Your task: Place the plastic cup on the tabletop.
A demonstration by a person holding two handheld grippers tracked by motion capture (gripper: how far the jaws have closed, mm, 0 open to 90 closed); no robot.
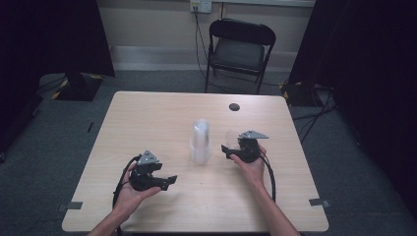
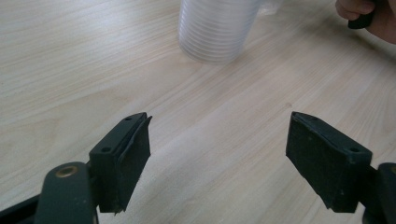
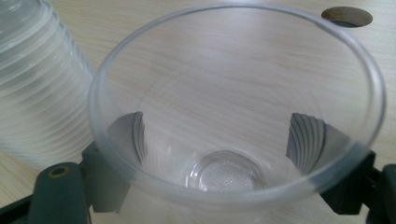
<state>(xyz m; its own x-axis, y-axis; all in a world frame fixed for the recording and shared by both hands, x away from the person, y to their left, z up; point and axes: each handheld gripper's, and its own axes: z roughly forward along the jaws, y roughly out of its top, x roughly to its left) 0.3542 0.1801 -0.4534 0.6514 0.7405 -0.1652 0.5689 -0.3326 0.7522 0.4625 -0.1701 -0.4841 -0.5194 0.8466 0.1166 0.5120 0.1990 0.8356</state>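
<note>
Nearest the lens, at lower left of the high view, sits my left gripper (image 1: pixel 167 182), jaws spread wide over bare wood with nothing between them. Its own camera shows the two black pads (image 2: pixel 122 161) well apart and, farther off, the foot of the stack of clear cups (image 2: pixel 215 30) standing upside down. That stack (image 1: pixel 200 141) rises at mid-table, between my two hands.

To its right, my right gripper (image 1: pixel 227 149) carries a single clear cup (image 3: pixel 233 116) set between its jaws, mouth toward the camera (the pads (image 3: pixel 306 137) show through the wall on either side). Whether those pads press the wall or merely flank it I cannot tell; they stand wide and the cup looks undeformed.

Risks, as I judge them: a loosely seated cup could tip or slide out if I tilt the hand; a hard squeeze would buckle the thin wall; and a sideways drift would knock the neighbouring stack, which is tall, light and just beside the cup.

Surface: a pale wood-grain table (image 1: pixel 147 118) with a round cable hole (image 1: pixel 234 106) near its far edge. Beyond it stands a black folding chair (image 1: pixel 238 51) against a light wall, grey floor below, dark curtains at either side.
</note>
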